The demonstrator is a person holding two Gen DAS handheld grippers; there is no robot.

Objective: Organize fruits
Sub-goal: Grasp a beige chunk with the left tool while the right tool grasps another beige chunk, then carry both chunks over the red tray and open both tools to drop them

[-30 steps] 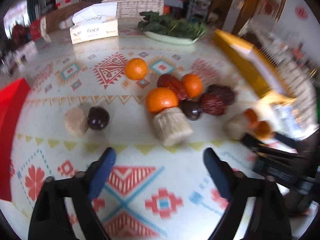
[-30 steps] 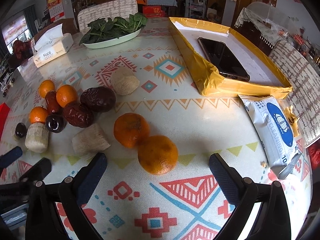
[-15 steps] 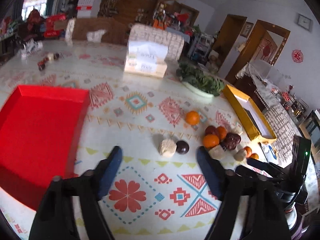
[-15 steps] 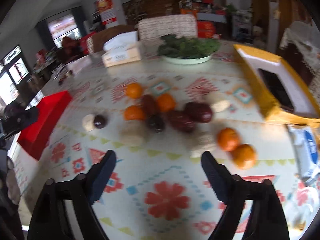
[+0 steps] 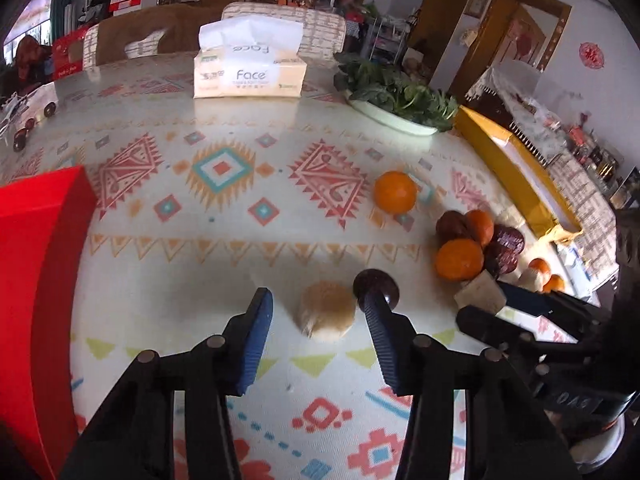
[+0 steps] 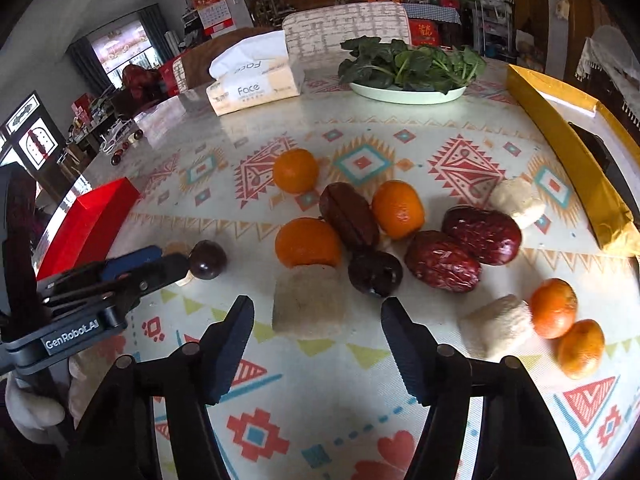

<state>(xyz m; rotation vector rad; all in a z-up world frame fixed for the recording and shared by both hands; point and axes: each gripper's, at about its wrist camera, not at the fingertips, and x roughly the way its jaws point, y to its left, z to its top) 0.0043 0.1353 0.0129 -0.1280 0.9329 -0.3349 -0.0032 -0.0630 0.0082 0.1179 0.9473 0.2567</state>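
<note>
My left gripper (image 5: 318,300) is open, its fingers on either side of a beige round chunk (image 5: 327,311) on the patterned tablecloth, with a dark plum (image 5: 376,286) just past the right fingertip. My right gripper (image 6: 318,308) is open around a beige cylinder chunk (image 6: 309,300). Behind it lie oranges (image 6: 307,241), red dates (image 6: 480,234) and a dark plum (image 6: 375,273). Two more oranges (image 6: 554,307) and a beige chunk (image 6: 496,326) lie to the right. The left gripper also shows in the right wrist view (image 6: 160,264).
A red tray (image 5: 28,280) lies at the left. A yellow box (image 6: 568,160) holding a phone stands at the right. A tissue box (image 5: 250,68) and a plate of greens (image 6: 408,70) stand at the back. A lone orange (image 5: 395,192) lies apart.
Both grippers swung back and came down low over the table. The left now brackets the round beige chunk, the right brackets the beige cylinder. Both stayed open.
</note>
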